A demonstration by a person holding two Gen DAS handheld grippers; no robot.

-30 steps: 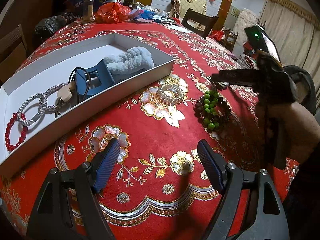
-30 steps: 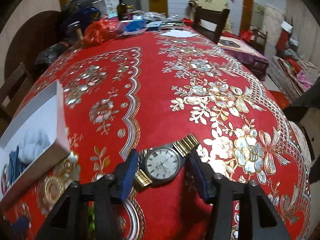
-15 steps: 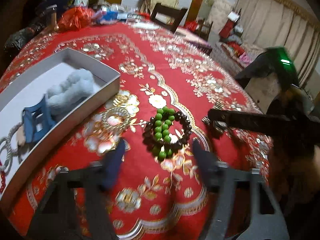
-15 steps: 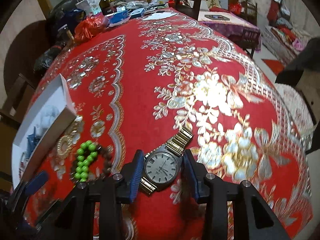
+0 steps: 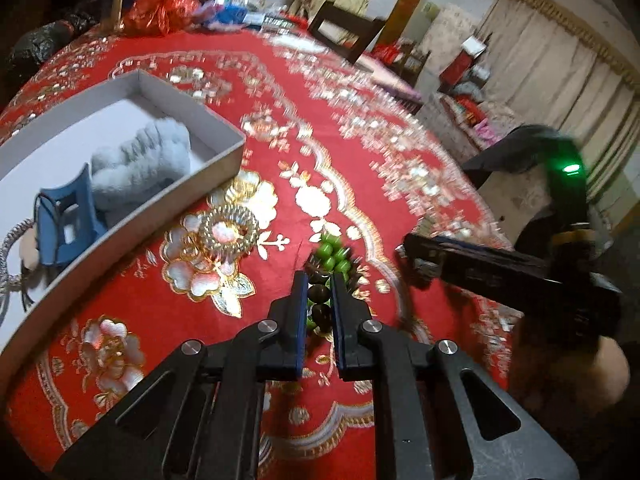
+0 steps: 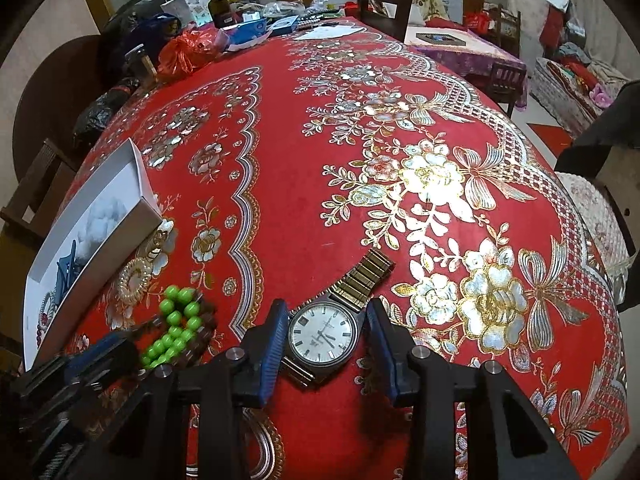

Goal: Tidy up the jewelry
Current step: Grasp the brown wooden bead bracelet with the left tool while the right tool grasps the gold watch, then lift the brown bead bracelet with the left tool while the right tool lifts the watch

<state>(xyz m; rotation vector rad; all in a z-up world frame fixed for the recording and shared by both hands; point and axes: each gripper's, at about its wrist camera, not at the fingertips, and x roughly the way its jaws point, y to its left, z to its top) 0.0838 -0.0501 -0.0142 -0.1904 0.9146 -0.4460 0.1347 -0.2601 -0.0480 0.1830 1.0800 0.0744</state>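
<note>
A green bead bracelet tangled with a dark brown bead bracelet lies on the red tablecloth. My left gripper is shut on the dark beads, with green beads showing past its tips. A gold-banded watch with a pale dial rests on the cloth. My right gripper is shut on its case, one blue pad against each side. The white tray at the left holds a fluffy blue scrunchie, a blue claw clip and a silver hair tie. A coiled hair tie lies by the tray.
Bags, a bottle and boxes crowd the far end of the table around a red bag. A dark chair stands behind that end. A hand holds the right gripper close beside the left one. The table edge drops off at the right.
My left gripper swung right, away from the tray, came over the bead bracelets and shut on them. The right gripper's pads narrowed onto the watch case, and it shifted so the bracelets came into its view.
</note>
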